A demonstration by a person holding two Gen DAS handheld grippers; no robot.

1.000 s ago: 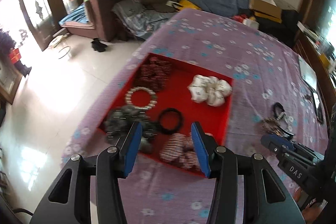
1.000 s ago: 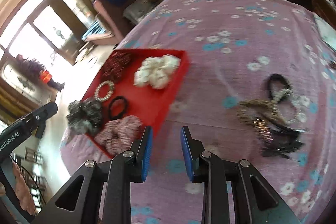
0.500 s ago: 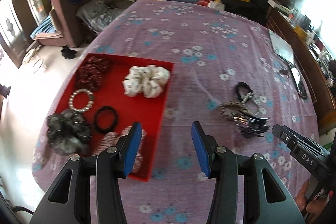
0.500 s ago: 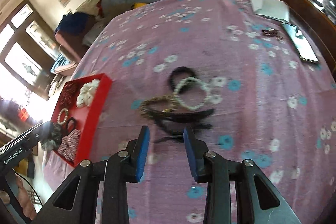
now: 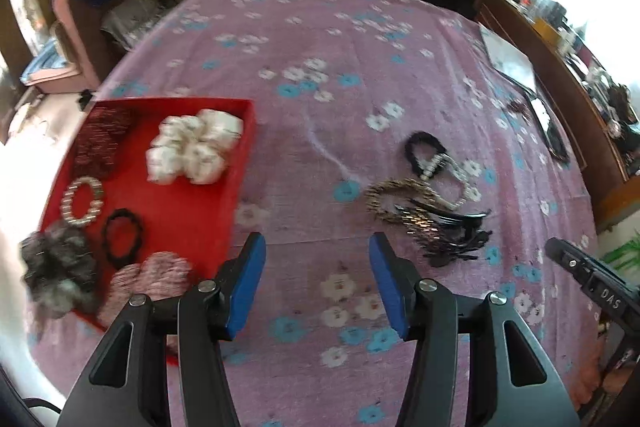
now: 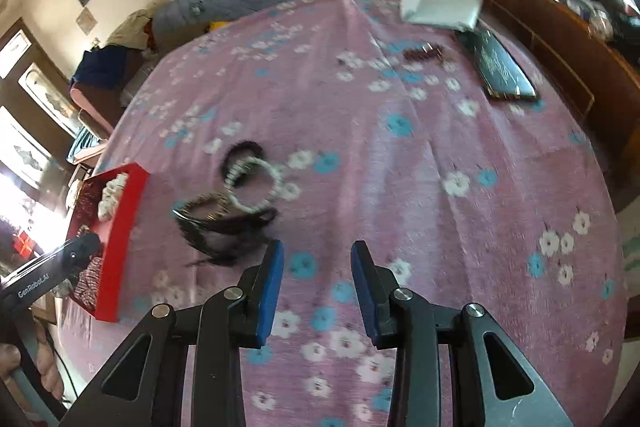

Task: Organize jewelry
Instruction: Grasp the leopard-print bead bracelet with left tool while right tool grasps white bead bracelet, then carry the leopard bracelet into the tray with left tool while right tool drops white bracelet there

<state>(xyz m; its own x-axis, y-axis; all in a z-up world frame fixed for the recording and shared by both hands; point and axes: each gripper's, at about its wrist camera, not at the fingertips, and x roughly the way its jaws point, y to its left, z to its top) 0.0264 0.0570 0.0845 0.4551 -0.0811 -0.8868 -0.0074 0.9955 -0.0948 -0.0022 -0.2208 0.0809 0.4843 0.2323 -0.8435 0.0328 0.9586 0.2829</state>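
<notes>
empty tool (image 6: pixel 317 287), jewelry pile (image 6: pixel 232 203), red tray (image 6: pixel 120 223)

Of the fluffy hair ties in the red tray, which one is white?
The white scrunchie near the red tray's far right corner. The other fluffy ones are a grey one hanging over the near left edge, and a pink patterned one.

Bare cloth (image 5: pixel 320 155) between red tray (image 5: pixel 240 163) and jewelry pile (image 5: pixel 424 203).

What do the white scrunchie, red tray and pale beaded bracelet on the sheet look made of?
White scrunchie: fabric, matte; puffy gathered folds.
Red tray: rigid, smooth and matte with thin straight walls, probably card or plastic; can't tell which.
Pale beaded bracelet: round whitish beads with a slight sheen, pearl-like; likely plastic or glass, blur leaves it open.
</notes>
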